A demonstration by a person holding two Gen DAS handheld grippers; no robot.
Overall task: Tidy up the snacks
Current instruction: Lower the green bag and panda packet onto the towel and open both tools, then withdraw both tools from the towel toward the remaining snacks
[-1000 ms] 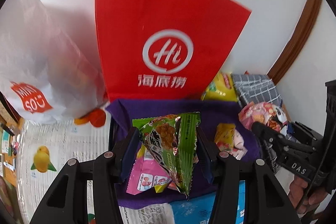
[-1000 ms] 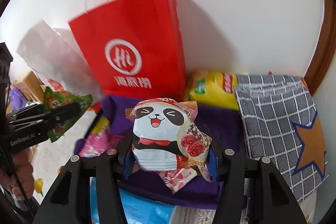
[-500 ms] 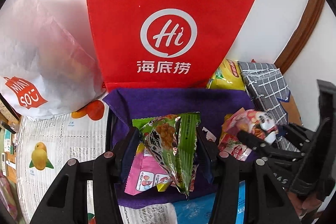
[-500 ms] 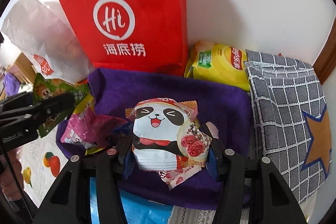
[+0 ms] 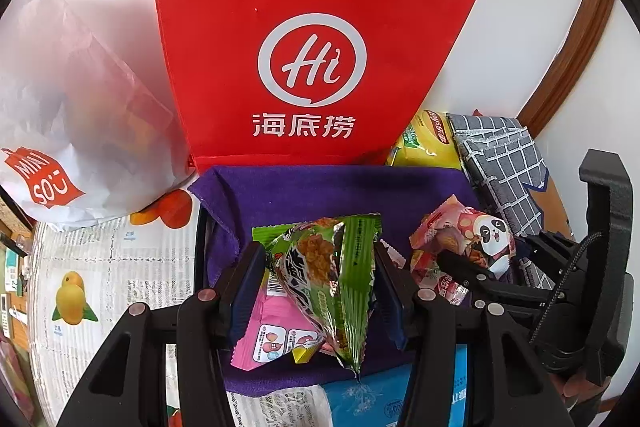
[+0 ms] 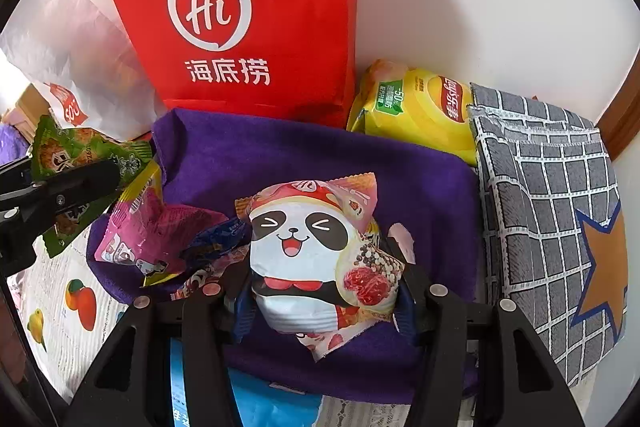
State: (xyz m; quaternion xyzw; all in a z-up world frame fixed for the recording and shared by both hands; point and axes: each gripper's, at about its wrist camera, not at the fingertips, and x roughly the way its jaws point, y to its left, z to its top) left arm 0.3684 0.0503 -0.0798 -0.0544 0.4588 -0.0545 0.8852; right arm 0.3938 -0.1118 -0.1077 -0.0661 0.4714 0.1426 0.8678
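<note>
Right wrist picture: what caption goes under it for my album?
Right tongs pinch a panda snack packet above a purple cloth.

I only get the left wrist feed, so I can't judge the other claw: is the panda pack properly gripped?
Observer: Yes. The right claw pinches the panda pack at its lower half, a finger on each side.
Operator: Anything hidden behind my green pack?
Observer: A dark blue wrapper lies between the pink pack and the panda pack, on the purple cloth.
Operator: And the grey cloth?
Observer: It bears an orange star outlined in blue.
</note>
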